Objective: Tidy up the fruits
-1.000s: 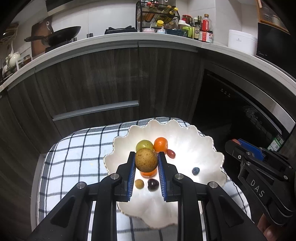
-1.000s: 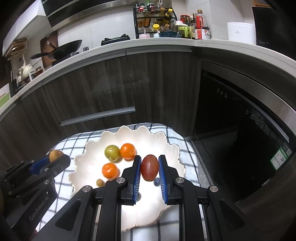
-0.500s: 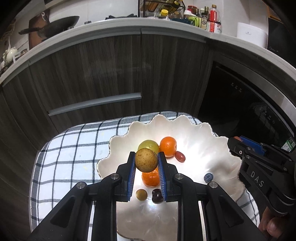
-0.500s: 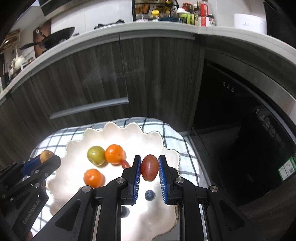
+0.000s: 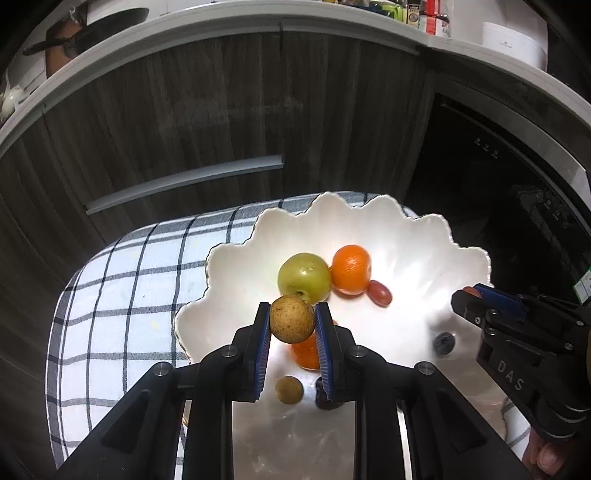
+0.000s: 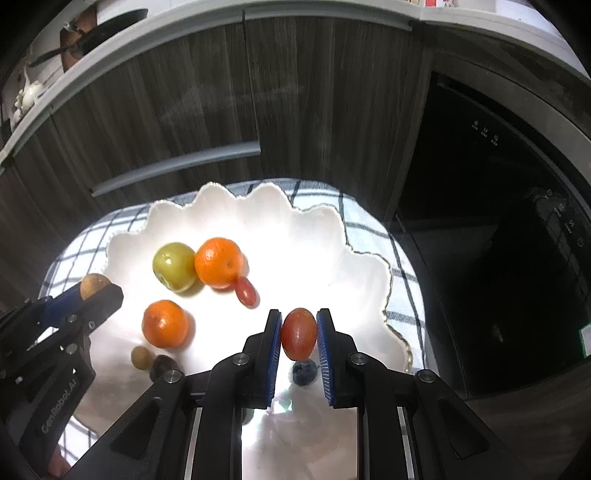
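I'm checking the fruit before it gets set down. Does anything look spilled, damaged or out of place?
Nothing stands out. The fruit lies loose in the white dish, none on the checked cloth. The left gripper holds a brown fruit, the right gripper a red grape, both whole.

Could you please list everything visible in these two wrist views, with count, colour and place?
scalloped dish: one, white, on the checked cloth
checked cloth: one, white with dark lines, under the dish
mandarins: two, orange, in the dish, one touching the green fruit
green fruit: one, yellow-green, in the dish
red grape: one, lying in the dish by the mandarin
blueberry: one, dark blue, in the dish
small tan fruit: one, in the dish
dark fruit: one, beside the tan one
cabinets: dark wood, behind
pan: one, black, on the counter
brown round fruit: one, held over the dish
red oval fruit: one, held over the dish
left tool: black, blue pads, shut on the brown fruit
right tool: same, shut on the red fruit
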### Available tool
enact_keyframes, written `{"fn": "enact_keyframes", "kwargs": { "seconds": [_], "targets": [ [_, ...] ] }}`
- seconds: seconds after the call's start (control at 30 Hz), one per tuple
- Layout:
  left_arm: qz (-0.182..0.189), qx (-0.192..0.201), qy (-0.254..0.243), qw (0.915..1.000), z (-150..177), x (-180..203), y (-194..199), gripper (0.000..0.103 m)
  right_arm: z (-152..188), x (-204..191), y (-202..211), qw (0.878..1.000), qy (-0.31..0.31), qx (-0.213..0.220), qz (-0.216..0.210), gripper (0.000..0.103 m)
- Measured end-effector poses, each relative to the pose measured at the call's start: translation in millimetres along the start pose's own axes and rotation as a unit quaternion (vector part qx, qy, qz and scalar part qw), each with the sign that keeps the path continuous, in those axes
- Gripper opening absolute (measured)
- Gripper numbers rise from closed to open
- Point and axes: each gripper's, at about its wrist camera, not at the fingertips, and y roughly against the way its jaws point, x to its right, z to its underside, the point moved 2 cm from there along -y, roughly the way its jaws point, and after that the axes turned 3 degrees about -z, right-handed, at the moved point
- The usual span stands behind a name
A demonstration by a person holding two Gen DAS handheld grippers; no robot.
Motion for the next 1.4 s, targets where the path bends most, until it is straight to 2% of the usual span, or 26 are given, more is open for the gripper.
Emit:
{"fn": "enact_keyframes", "kwargs": {
  "seconds": [0.13,0.17,0.2,0.27,0.3,0.33,0.4,0.47,0.67,0.97,1.4],
  "targets": [
    [-0.001,-0.008,0.001,1.0000,3,-1,-5,0.024,1,-3,-6,1.000,0.008,-0.009,0.002,0.021],
    [0.000,-0.009,0.003,1.0000,3,-2,-4,0.027,1,-3,-7,1.000,0.009,-0.009,0.002,0.021],
    [0.001,-0.010,0.004,0.9999,4,-2,-4,0.031,1,-3,-7,1.000,0.010,-0.009,0.002,0.021],
    [-0.005,-0.008,0.006,0.9999,6,-2,-2,0.050,2,-4,-6,1.000,0.011,-0.010,0.001,0.022],
    [-0.009,-0.004,0.008,0.9999,6,-3,0,0.053,2,-4,-5,1.000,0.011,-0.010,0.001,0.024],
    [-0.011,-0.002,0.010,0.9999,6,-4,2,0.054,2,-4,-3,1.000,0.011,-0.008,0.002,0.027],
    [-0.012,-0.003,0.013,0.9998,7,-5,5,0.055,2,-4,1,1.000,0.008,-0.002,0.005,0.048],
    [-0.015,0.000,0.013,0.9998,8,-7,10,0.059,3,-3,5,1.000,0.003,0.005,0.008,0.060],
    [-0.030,0.010,0.022,0.9993,10,-13,29,0.076,6,-2,20,1.000,-0.003,0.014,0.015,0.069],
    [-0.040,0.026,0.030,0.9984,19,-19,62,0.081,16,-4,47,0.999,-0.009,0.025,0.019,0.072],
    [-0.048,0.041,0.046,0.9970,44,-30,111,0.082,33,-19,95,0.998,0.000,0.059,0.013,0.072]
  ]
}}
